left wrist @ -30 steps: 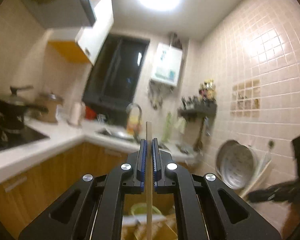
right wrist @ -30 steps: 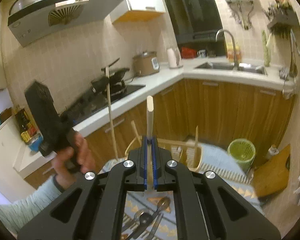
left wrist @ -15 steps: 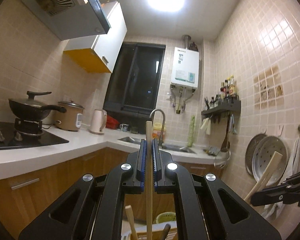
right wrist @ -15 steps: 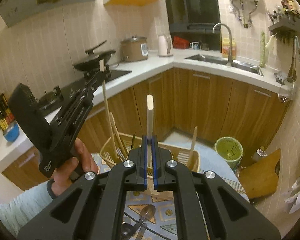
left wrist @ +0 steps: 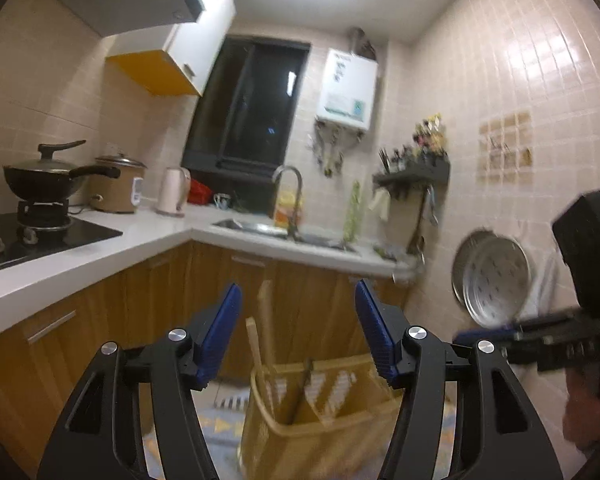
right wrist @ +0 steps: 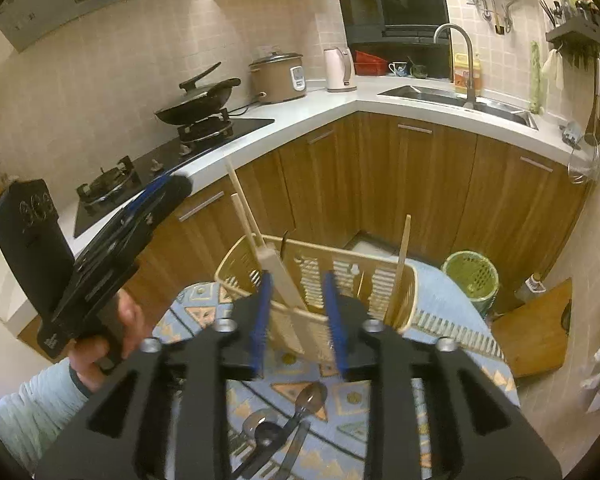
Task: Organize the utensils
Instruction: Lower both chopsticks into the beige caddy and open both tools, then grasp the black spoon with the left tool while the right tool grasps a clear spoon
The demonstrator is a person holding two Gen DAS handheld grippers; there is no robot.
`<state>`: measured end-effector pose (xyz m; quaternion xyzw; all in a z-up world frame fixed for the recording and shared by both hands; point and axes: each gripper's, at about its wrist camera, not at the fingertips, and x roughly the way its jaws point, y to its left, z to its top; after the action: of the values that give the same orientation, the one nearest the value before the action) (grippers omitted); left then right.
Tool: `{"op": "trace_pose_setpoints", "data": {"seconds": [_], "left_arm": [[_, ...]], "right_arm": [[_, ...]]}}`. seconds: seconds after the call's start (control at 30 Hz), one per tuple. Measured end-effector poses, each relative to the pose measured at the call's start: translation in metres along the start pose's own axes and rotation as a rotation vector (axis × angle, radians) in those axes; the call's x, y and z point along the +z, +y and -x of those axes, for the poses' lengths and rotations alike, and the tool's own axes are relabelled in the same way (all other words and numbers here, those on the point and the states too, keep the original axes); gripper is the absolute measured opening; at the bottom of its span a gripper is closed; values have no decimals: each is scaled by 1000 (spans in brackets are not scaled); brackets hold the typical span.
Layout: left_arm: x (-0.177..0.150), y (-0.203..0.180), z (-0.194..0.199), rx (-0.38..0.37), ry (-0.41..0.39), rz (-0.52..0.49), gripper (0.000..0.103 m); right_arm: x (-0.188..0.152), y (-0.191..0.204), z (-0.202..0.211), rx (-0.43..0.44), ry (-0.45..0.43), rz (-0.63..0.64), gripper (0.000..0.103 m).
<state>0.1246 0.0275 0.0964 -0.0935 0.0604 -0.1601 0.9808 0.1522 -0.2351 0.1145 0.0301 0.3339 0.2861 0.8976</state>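
Both grippers have their jaws spread and pinch nothing. The left gripper point(left wrist: 298, 330) and the right gripper point(right wrist: 298, 314) hover above the wicker basket point(right wrist: 380, 276), where the wooden chopsticks point(right wrist: 244, 208) and a wooden spatula point(right wrist: 286, 280) stand. Metal spoons point(right wrist: 296, 412) lie on the patterned tablecloth point(right wrist: 452, 312). The label on the water heater point(left wrist: 346, 88) is too blurred to read.
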Motion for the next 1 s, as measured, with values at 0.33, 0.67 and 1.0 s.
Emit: {"op": "trace_pose_setpoints", "data": {"seconds": [0.33,0.67,1.0], "left_arm": [[4,0,31,-77,306,95,59],[-88,-10,9,-113,743,13,57],[-161,-17,0,-298,1016,106,42]], "right_arm": [[-30,5,41,-41,30,-10,43],[-86,-10,-14,-102,285,-81,43],[-164,-12,-80,-60,554,-96,24]]}}
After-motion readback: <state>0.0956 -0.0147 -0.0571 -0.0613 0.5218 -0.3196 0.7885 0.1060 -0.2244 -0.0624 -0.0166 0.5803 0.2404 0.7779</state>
